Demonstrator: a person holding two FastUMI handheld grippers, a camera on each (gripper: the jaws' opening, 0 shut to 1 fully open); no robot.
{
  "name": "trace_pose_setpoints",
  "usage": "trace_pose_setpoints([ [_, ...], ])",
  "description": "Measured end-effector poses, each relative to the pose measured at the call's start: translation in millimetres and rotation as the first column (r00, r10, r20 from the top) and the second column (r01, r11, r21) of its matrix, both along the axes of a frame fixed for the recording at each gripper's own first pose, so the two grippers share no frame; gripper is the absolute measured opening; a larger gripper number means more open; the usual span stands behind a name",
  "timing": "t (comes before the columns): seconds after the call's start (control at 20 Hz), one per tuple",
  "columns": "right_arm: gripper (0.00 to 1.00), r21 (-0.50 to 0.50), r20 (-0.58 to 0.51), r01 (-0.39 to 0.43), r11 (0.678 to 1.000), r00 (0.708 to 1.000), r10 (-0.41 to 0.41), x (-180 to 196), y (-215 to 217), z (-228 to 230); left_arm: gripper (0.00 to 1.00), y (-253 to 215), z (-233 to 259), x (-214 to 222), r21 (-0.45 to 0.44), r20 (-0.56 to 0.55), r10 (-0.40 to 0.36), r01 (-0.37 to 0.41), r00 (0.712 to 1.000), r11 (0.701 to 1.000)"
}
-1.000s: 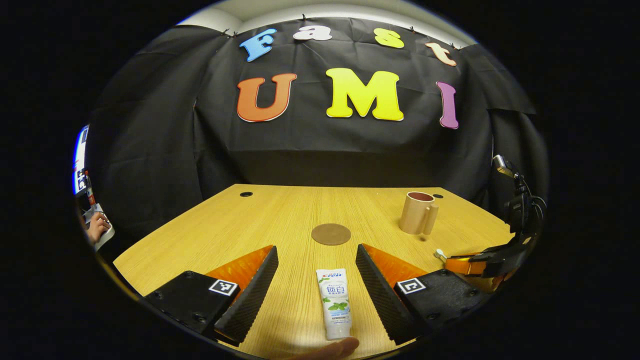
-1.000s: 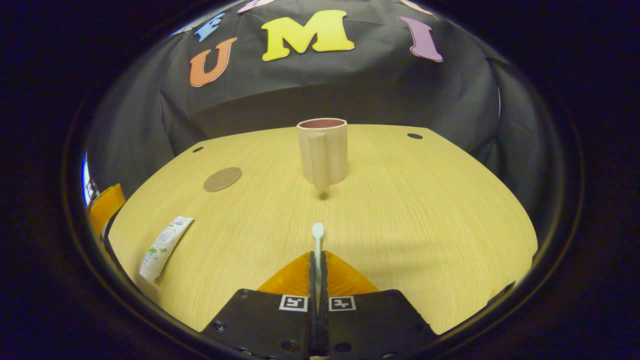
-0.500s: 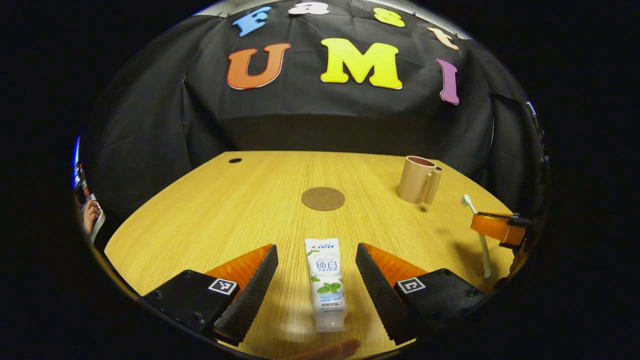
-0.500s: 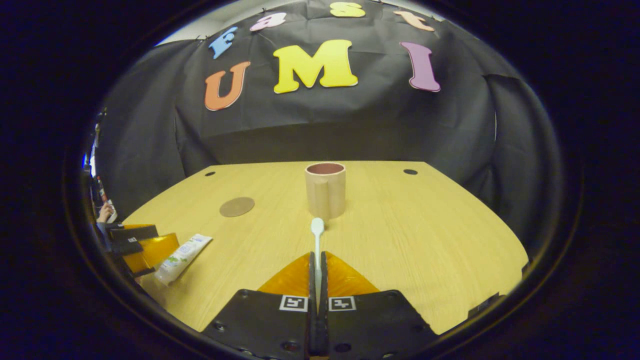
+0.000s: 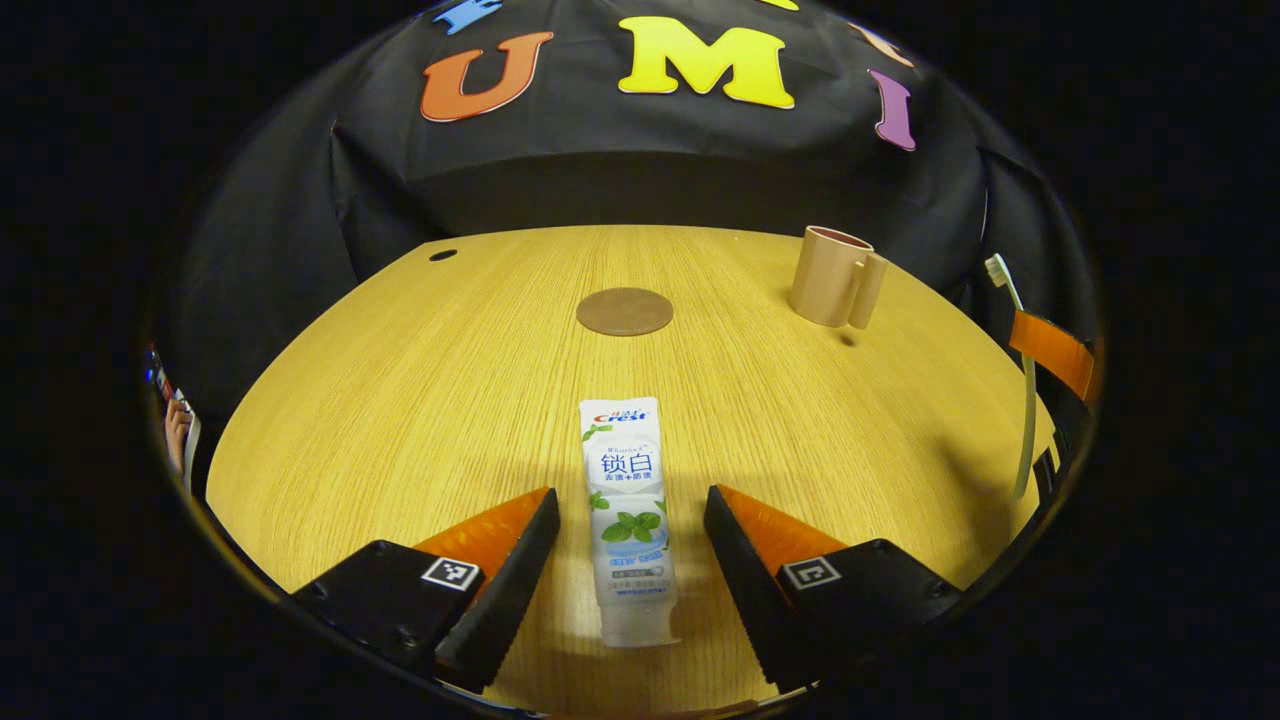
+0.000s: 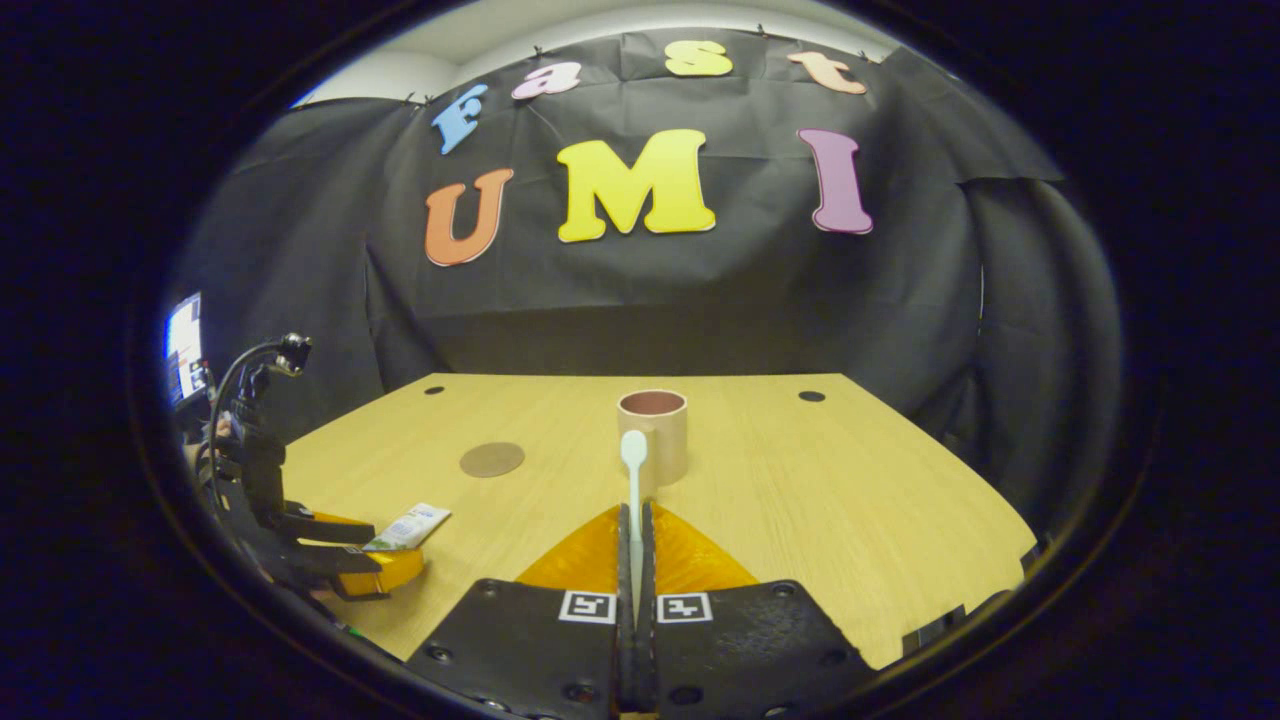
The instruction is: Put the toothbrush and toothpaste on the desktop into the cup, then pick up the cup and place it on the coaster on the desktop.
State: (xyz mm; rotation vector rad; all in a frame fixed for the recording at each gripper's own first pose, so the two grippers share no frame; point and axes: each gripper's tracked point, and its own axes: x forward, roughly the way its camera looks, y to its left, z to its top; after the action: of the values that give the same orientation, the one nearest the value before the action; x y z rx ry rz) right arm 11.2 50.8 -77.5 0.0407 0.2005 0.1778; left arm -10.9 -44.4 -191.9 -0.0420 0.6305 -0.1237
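Note:
A white toothpaste tube [image 5: 630,510] lies flat on the wooden desk [image 5: 400,380], its cap end toward me. My left gripper [image 5: 628,495] is open, one finger on each side of the tube and apart from it. My right gripper [image 6: 634,512] is shut on a white toothbrush [image 6: 634,455], which is held above the desk with its head pointing forward. Just beyond the brush head stands the beige cup [image 6: 660,425], upright with its handle toward me. The round brown coaster [image 5: 624,311] lies flat mid-desk, left of the cup [image 5: 828,290]. From the left gripper view the toothbrush [image 5: 1022,380] hangs at the far right.
Cable holes [image 5: 442,255] [image 6: 811,396] sit near the desk's back corners. Black cloth walls close the booth behind and at the sides. A person's hand [image 5: 176,440] and a lit screen [image 6: 184,345] show past the desk's left edge.
My right gripper has lifted the toothbrush off the desk and levelled toward the cup. My left gripper has moved forward and down, so its fingers now flank the toothpaste tube.

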Motion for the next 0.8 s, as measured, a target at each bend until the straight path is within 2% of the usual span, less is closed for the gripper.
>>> trace_pose_setpoints([
  [0.3, 0.0, 0.012, 0.009, 0.004, 1.0, 1.0, -0.004, -1, -5, 3, 0.8, 3, -3, 3, -0.015, -0.023, 0.031, -0.031, 0.999, 0.999],
  [0.5, 0.0, 0.02, 0.02, 0.012, 1.0, 1.0, -0.013, -2, -8, 9, 0.7, 9, -3, 6, 0.014, -0.029, 0.035, -0.035, 0.999, 0.999],
  [0.65, 0.0, 0.022, 0.031, 0.012, 1.0, 0.999, -0.013, -3, -11, 11, 0.52, 13, -3, 9, -0.006, -0.034, 0.06, -0.06, 0.998, 0.998],
  [0.8, 0.0, 0.014, 0.041, 0.012, 1.0, 0.999, -0.013, -4, -12, 15, 0.49, 11, -2, 9, -0.018, -0.019, 0.044, -0.044, 0.999, 0.999],
])
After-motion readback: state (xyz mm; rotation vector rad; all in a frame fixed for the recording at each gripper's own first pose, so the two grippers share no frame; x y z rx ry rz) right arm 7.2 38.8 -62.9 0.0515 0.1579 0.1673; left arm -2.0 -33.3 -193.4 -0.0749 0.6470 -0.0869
